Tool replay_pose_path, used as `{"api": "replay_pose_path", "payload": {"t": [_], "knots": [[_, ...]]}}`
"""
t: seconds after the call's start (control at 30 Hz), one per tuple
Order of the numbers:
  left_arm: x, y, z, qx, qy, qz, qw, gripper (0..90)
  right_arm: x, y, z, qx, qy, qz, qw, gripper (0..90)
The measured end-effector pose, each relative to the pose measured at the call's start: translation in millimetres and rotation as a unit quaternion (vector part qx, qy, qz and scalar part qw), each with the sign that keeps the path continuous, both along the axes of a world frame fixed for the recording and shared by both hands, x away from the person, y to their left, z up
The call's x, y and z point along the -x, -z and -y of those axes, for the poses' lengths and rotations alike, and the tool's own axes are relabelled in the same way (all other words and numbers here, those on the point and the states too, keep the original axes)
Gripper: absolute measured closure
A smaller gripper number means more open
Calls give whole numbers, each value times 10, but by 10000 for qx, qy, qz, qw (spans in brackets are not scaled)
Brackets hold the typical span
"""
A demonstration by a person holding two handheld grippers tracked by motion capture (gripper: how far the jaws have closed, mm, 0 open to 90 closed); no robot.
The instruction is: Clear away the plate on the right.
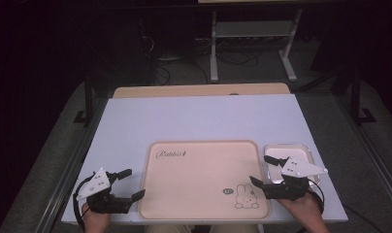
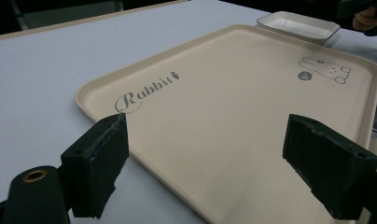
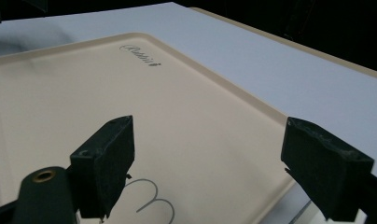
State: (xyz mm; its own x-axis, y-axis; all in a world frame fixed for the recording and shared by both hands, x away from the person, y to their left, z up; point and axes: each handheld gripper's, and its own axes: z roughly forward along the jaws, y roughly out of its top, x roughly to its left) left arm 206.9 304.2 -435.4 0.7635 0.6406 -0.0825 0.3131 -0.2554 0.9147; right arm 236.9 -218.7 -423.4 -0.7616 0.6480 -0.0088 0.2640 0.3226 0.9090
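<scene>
A beige tray [image 1: 204, 170] printed with "Rabbit" and a rabbit drawing lies at the near middle of the table. My left gripper [image 1: 136, 182] rests at the tray's left near corner, open and holding nothing. Its two black jaws [image 2: 207, 154] stand wide apart over the tray's edge [image 2: 233, 93]. My right gripper [image 1: 258, 169] sits at the tray's right edge, open too, between the tray and a small white dish [image 1: 287, 154]. In the right gripper view, the wide-apart jaws [image 3: 210, 154] frame the bare tray surface [image 3: 107, 93].
The pale table [image 1: 199, 116] stretches bare beyond the tray, with a wooden strip [image 1: 199, 90] along its far edge. The shallow dish [image 2: 298, 25] is empty. A white metal stand [image 1: 252, 34] and cables are on the dark floor behind.
</scene>
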Motion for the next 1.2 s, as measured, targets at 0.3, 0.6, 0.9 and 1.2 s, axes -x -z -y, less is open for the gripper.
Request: {"api": "replay_pose_path", "payload": {"t": [0.3, 0.6, 0.9, 1.2], "knots": [[-6, 4, 4, 18, 3, -4, 10000, 140, 40, -1, 78, 2, -30, -87, 10000, 172], [-11, 9, 7, 0, 17, -15, 10000, 140, 77, -6, 200, -64, 34, -146, 9999, 172], [-11, 8, 4, 4, 21, -12, 10000, 140, 96, 2, 274, -76, 51, -203, 9998, 172], [-9, 7, 5, 8, 18, -10, 10000, 139, 139, -12, 377, -74, 101, -266, 9996, 172]]}}
